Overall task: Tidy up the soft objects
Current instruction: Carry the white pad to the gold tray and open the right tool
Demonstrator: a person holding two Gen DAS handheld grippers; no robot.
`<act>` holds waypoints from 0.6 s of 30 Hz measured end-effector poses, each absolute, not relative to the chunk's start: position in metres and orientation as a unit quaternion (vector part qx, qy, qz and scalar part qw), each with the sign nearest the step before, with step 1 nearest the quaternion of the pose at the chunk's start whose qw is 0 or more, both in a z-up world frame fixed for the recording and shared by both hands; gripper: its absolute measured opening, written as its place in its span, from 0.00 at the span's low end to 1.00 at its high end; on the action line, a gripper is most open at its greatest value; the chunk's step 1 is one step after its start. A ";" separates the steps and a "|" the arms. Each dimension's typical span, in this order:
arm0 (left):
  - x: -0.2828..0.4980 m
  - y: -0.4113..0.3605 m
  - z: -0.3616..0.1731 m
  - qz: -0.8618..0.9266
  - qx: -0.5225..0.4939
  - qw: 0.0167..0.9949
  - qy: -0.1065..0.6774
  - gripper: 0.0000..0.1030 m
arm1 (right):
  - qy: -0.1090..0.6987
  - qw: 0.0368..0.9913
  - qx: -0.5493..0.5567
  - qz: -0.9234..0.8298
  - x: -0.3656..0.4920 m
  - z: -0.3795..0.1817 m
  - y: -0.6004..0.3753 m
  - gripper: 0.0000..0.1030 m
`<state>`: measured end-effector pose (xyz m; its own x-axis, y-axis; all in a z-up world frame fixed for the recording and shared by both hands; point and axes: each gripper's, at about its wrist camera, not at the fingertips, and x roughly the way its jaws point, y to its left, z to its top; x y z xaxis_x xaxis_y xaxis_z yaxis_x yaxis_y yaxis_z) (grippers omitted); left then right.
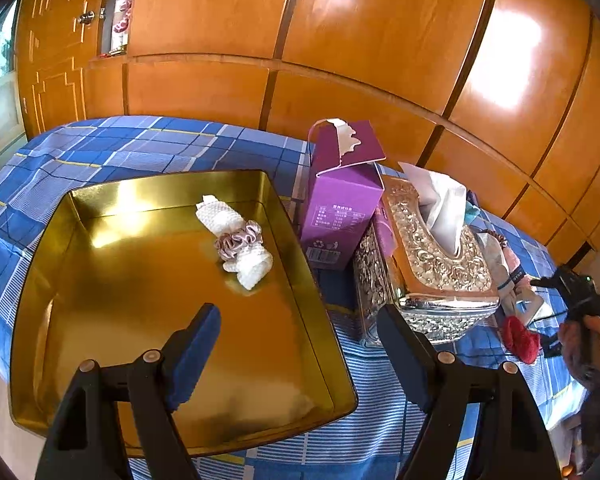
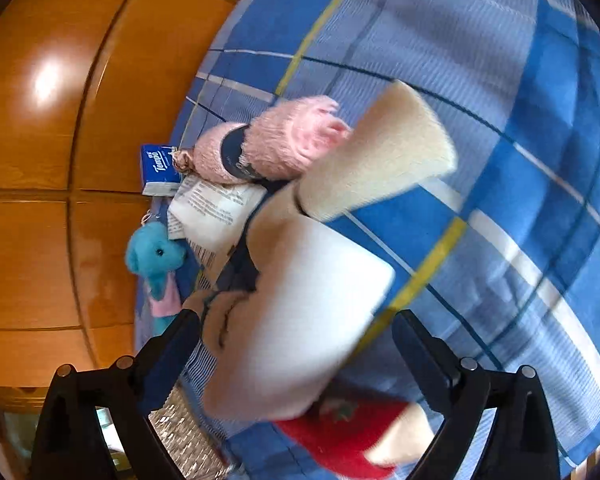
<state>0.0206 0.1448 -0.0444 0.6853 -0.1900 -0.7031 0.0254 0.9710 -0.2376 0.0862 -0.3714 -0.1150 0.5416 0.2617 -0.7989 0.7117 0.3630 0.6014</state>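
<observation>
My left gripper (image 1: pixel 296 312) hangs open over the near right part of a gold metal tray (image 1: pixel 100 272), with nothing between its fingers. Inside the tray lies a white waffle cloth (image 1: pixel 252 266) ringed by a mauve scrunchie (image 1: pixel 238 240). My right gripper (image 2: pixel 296 320) is open above a heap of soft things on the blue plaid cover. A blurred white and cream soft piece (image 2: pixel 312 296) lies between its fingers, and the pads do not press on it. A red fuzzy item (image 2: pixel 332 436) lies just below. A pink fuzzy sock (image 2: pixel 284 140) and a blue plush toy (image 2: pixel 156 256) lie farther off.
A purple carton (image 1: pixel 340 208) and an ornate silver tissue box (image 1: pixel 432 268) stand right of the tray. A Tempo tissue pack (image 2: pixel 158 168) and a printed paper packet (image 2: pixel 216 208) lie by the sock. An orange wooden wardrobe (image 1: pixel 380 40) backs the bed. A hand (image 1: pixel 584 344) shows at the right edge.
</observation>
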 end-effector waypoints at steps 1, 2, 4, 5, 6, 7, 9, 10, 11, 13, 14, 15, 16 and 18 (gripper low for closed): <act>0.020 0.145 -0.045 -0.059 -0.105 0.912 0.393 0.78 | 0.452 0.697 0.532 -0.162 0.087 -0.113 -0.368 0.72; 0.020 0.146 -0.046 -0.059 -0.105 0.912 0.393 0.78 | 0.456 0.703 0.521 -0.161 0.089 -0.112 -0.364 0.52; 0.020 0.148 -0.047 -0.058 -0.106 0.912 0.392 0.78 | 0.460 0.707 0.509 -0.170 0.086 -0.111 -0.361 0.40; 0.020 0.149 -0.048 -0.058 -0.107 0.912 0.392 0.78 | 0.463 0.717 0.496 -0.161 0.084 -0.110 -0.359 0.37; 0.021 0.150 -0.048 -0.058 -0.109 0.911 0.393 0.78 | 0.465 0.723 0.485 -0.163 0.082 -0.109 -0.359 0.33; 0.020 0.152 -0.049 -0.057 -0.112 0.911 0.393 0.78 | 0.462 0.731 0.474 -0.166 0.077 -0.105 -0.358 0.23; 0.019 0.154 -0.047 -0.055 -0.112 0.913 0.389 0.78 | 0.446 0.744 0.470 -0.166 0.068 -0.094 -0.360 0.19; 0.018 0.155 -0.046 -0.054 -0.112 0.914 0.387 0.78 | 0.439 0.753 0.462 -0.162 0.065 -0.087 -0.361 0.19; 0.017 0.156 -0.045 -0.052 -0.111 0.915 0.385 0.78 | 0.436 0.763 0.451 -0.160 0.065 -0.080 -0.360 0.19; 0.015 0.158 -0.044 -0.051 -0.112 0.916 0.382 0.78 | 0.428 0.785 0.421 -0.149 0.065 -0.059 -0.355 0.19; 0.014 0.160 -0.043 -0.049 -0.113 0.916 0.381 0.78 | 0.424 0.794 0.412 -0.141 0.064 -0.050 -0.353 0.19; 0.013 0.161 -0.043 -0.047 -0.114 0.917 0.379 0.78 | 0.418 0.807 0.397 -0.127 0.068 -0.037 -0.346 0.19; 0.012 0.164 -0.043 -0.042 -0.114 0.918 0.379 0.78 | 0.416 0.817 0.382 -0.115 0.072 -0.027 -0.339 0.19; 0.011 0.169 -0.042 -0.029 -0.114 0.918 0.379 0.78 | 0.415 0.836 0.351 -0.079 0.090 -0.007 -0.316 0.19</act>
